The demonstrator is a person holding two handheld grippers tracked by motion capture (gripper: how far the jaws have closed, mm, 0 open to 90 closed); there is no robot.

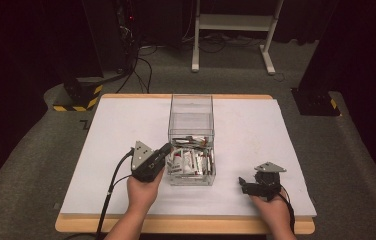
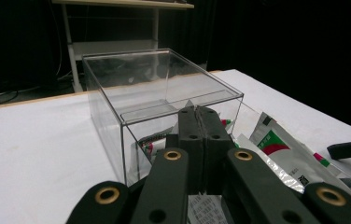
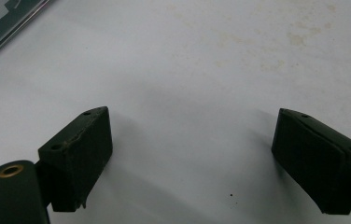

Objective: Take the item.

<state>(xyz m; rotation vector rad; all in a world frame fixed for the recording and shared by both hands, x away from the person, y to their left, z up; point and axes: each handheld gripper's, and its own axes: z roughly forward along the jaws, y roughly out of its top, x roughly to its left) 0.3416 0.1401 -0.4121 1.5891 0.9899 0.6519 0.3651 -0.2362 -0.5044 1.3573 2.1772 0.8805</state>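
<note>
Left claw (image 1: pixel 165 149) jaws pressed together, empty, at the near-left wall of the clear box (image 1: pixel 191 117) mid-table (image 1: pixel 116 125). Packets (image 1: pixel 192 161) lie in the box's near end. Right claw (image 1: pixel 241 182) wide open, empty, over bare table well right of box.

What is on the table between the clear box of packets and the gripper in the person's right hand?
Nothing: in the high view, bare white table separates the clear box from the right gripper.

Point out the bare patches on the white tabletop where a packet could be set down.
Left of the clear box, the white tabletop lies bare to its edge. Right of the box, the far stretch toward the right edge is bare too. Crowded: inside the box with its packets, where the left gripper sits, and around the right gripper.
</note>
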